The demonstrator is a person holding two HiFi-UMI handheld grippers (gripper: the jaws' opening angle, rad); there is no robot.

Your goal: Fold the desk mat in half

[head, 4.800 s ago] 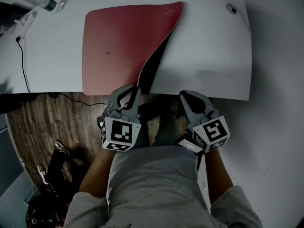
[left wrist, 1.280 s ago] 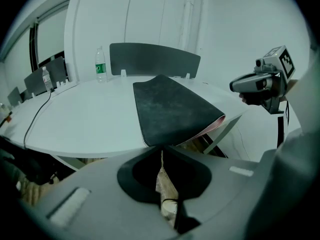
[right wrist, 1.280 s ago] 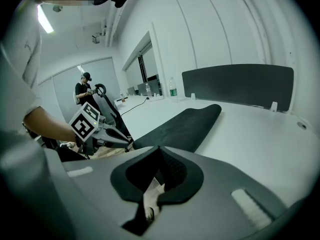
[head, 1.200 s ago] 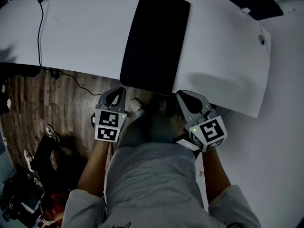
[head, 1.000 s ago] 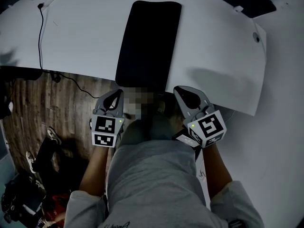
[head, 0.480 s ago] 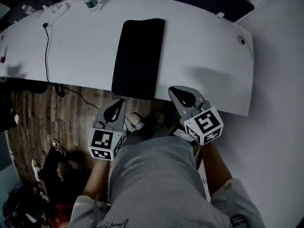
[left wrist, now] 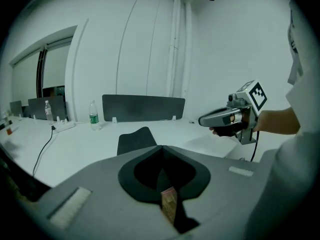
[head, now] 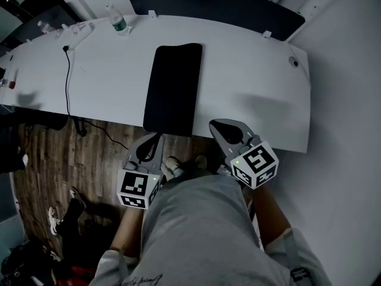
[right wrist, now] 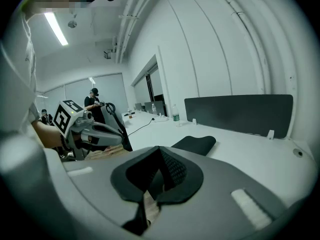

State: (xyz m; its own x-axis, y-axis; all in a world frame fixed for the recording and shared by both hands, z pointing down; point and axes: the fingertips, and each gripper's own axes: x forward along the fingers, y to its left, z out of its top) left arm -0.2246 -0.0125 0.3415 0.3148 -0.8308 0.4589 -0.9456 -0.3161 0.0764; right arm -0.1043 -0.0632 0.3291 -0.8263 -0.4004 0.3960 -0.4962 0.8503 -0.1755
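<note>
From above, the folded black desk mat (head: pixel 172 88) lay flat, a long soft strip on the smooth white desk (head: pixel 256 82), over brown wooden floor (head: pixel 47 154). The left gripper view showed the left claw (left wrist: pixel 162 151) closed tight, holding nothing. The right gripper view showed the right claw (right wrist: pixel 159 151) closed, empty too.

Bare desk (head: pixel 250 76) spreads right of the desk mat (head: pixel 172 88); bottle (head: pixel 117 21) and cable (head: pixel 67 79) crowd the left.

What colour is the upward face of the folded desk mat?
Black, with no visible pattern; the desk mat shows best in the head view.
</note>
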